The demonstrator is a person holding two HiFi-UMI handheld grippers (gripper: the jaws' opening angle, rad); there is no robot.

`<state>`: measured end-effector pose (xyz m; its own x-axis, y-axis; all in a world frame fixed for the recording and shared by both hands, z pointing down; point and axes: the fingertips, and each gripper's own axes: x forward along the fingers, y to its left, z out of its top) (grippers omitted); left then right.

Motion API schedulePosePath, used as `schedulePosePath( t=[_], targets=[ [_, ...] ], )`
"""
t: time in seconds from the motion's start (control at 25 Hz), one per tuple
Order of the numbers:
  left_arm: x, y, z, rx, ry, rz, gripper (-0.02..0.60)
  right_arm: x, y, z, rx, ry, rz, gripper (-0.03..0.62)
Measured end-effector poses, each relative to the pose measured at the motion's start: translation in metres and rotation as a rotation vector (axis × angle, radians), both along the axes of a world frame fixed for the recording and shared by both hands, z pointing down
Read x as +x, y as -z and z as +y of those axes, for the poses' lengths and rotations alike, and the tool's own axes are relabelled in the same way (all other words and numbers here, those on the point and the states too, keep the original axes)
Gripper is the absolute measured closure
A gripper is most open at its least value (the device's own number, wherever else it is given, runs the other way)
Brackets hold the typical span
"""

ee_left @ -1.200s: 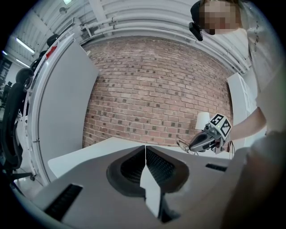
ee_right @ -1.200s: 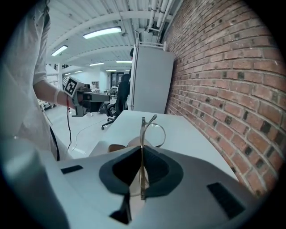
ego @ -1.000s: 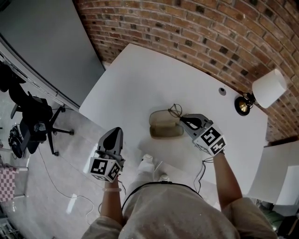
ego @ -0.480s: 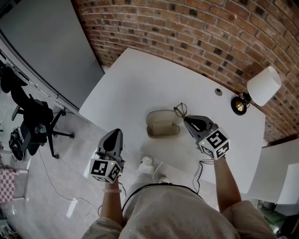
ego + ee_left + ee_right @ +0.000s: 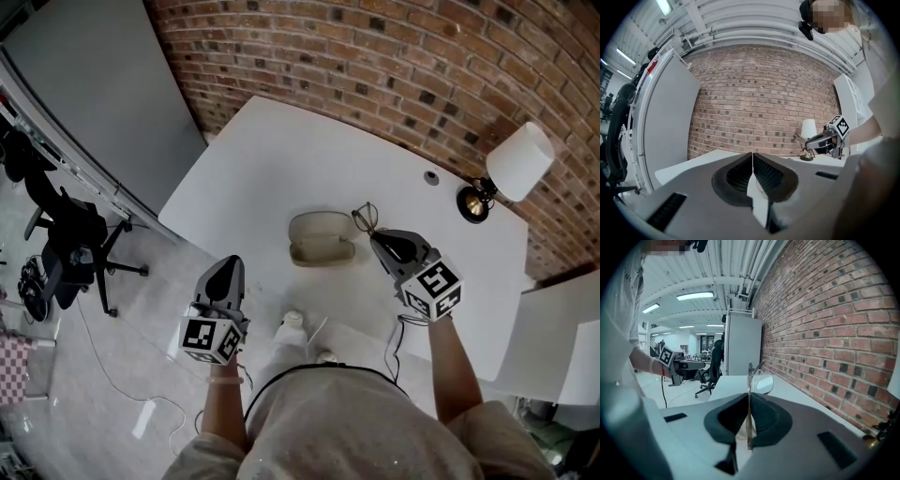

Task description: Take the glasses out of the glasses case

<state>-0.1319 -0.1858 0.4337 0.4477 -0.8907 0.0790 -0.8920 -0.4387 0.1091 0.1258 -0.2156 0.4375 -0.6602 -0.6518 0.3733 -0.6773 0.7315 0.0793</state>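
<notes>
The beige glasses case (image 5: 321, 239) lies open on the white table (image 5: 281, 150). My right gripper (image 5: 375, 237) is just right of the case, raised off the table, and is shut on the thin-framed glasses (image 5: 364, 217). In the right gripper view the frame runs up between the jaws (image 5: 749, 399) and a round lens (image 5: 761, 382) stands clear above them. My left gripper (image 5: 229, 265) hangs left of the table's near edge, over the floor, shut with nothing in it (image 5: 752, 157). The case does not show in either gripper view.
A lamp with a white shade (image 5: 518, 161) stands at the table's far right, near a cable hole (image 5: 430, 176). A brick wall (image 5: 394, 56) runs behind the table. An office chair (image 5: 80, 234) stands on the floor at left. The person's shoes (image 5: 292, 323) are under the near edge.
My right gripper has lifted the glasses up and away from the case, to its right. The left gripper has barely shifted.
</notes>
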Motion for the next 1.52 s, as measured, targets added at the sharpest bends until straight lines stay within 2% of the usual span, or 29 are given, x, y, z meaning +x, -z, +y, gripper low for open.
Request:
schedulePosePath(
  t=[0.56, 1.52],
  targets=[
    [0.001, 0.011, 0.023, 0.036, 0.023, -0.013, 0.574, 0.019, 0.024, 0.028, 0.071, -0.081, -0.139, 0.572],
    [-0.02, 0.023, 0.051, 0.077, 0.087, -0.013, 0.574, 0.036, 0.037, 0.054, 0.123, -0.184, -0.231, 0.574]
  ],
)
